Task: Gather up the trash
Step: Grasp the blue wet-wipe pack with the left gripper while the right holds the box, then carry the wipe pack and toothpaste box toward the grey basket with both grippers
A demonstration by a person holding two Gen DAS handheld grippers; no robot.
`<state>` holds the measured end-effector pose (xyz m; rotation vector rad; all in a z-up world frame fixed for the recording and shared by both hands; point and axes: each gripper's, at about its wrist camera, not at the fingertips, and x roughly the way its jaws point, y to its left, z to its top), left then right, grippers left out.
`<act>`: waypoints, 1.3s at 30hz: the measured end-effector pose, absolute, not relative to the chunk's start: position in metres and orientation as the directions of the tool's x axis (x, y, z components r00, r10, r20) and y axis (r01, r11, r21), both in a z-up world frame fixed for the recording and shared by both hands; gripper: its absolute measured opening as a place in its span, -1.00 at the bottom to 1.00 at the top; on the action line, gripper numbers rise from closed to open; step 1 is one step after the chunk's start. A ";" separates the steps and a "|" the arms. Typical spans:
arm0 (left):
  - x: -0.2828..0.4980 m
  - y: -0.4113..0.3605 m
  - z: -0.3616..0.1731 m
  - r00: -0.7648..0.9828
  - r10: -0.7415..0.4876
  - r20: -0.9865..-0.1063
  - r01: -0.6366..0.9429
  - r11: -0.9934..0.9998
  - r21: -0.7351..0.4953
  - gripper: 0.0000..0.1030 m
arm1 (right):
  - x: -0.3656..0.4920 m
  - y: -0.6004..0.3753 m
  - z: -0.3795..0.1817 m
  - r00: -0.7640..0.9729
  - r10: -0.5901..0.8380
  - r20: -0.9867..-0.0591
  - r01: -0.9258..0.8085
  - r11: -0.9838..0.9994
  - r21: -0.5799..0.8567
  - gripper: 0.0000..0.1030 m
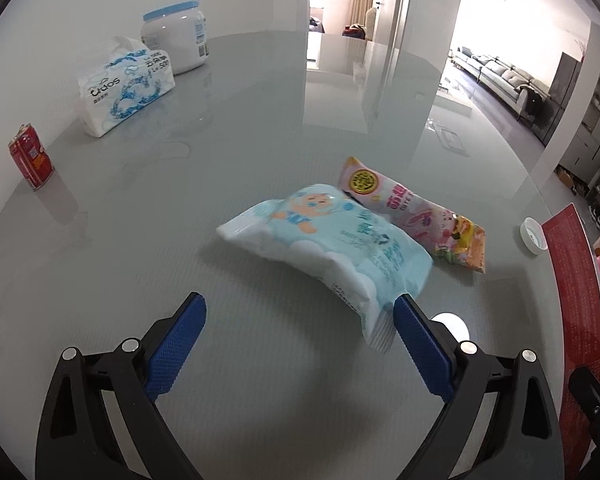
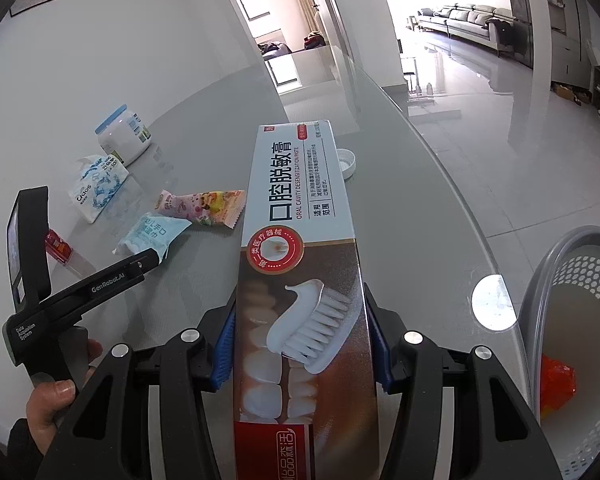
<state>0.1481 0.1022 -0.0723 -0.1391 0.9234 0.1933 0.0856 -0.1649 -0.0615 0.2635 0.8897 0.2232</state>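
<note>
My right gripper [image 2: 302, 344] is shut on a toothpaste box [image 2: 300, 248] and holds it above the glass table, left of a grey mesh bin [image 2: 548, 292] with an orange wrapper [image 2: 558, 384] inside. My left gripper [image 1: 298, 316] is open above the table, just in front of a light-blue wet-wipe pack [image 1: 328, 248]; the pack's near end lies by the right finger. A pink snack wrapper [image 1: 416, 212] lies behind the pack. A dented red can [image 1: 31, 156] stands at far left. The box's red side [image 1: 576, 300] shows in the left wrist view.
A tissue pack [image 1: 126, 84] and a white jar with blue lid [image 1: 178, 36] stand at the back left. A white bottle cap [image 1: 534, 234] lies near the table's right edge [image 2: 460, 200]. The left gripper's body [image 2: 80, 288] is close beside the box.
</note>
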 end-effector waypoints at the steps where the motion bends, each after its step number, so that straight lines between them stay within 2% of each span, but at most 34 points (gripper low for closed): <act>1: 0.146 0.109 -0.072 0.588 0.111 -0.801 -0.236 0.971 -0.039 0.80 | 0.085 -0.163 -0.061 0.610 0.300 -0.733 -0.085 0.945 0.316 0.01; 9: 0.127 0.152 -0.065 0.601 0.167 -0.782 -0.315 0.948 -0.039 0.80 | 0.085 -0.156 -0.059 0.606 0.304 -0.735 -0.091 0.944 0.316 0.01; 14: 0.122 0.141 -0.054 0.637 0.090 -0.766 -0.251 0.963 -0.096 0.80 | 0.084 -0.158 -0.059 0.611 0.303 -0.731 -0.088 0.944 0.318 0.01; 20: 0.142 0.108 -0.054 0.641 0.030 -0.767 -0.153 0.984 -0.089 0.80 | 0.082 -0.160 -0.058 0.612 0.305 -0.730 -0.087 0.943 0.321 0.01; 30: 0.177 0.086 -0.073 0.608 0.039 -0.793 -0.101 0.994 -0.029 0.80 | 0.082 -0.166 -0.058 0.615 0.293 -0.732 -0.061 0.943 0.326 0.01; 32: 0.178 0.085 -0.075 0.610 0.058 -0.790 -0.104 0.995 -0.007 0.69 | 0.082 -0.165 -0.059 0.613 0.291 -0.734 -0.060 0.944 0.324 0.01; 34: 0.180 0.083 -0.076 0.607 0.061 -0.792 -0.096 0.995 0.003 0.45 | 0.082 -0.164 -0.058 0.613 0.291 -0.734 -0.060 0.944 0.324 0.01; 35: 0.180 0.083 -0.077 0.602 0.054 -0.796 -0.087 0.996 0.002 0.26 | 0.082 -0.164 -0.059 0.614 0.292 -0.733 -0.059 0.944 0.325 0.01; 39: 0.174 0.083 -0.070 0.626 0.038 -0.779 -0.073 0.997 -0.009 0.18 | 0.080 -0.162 -0.056 0.622 0.284 -0.730 -0.059 0.946 0.318 0.01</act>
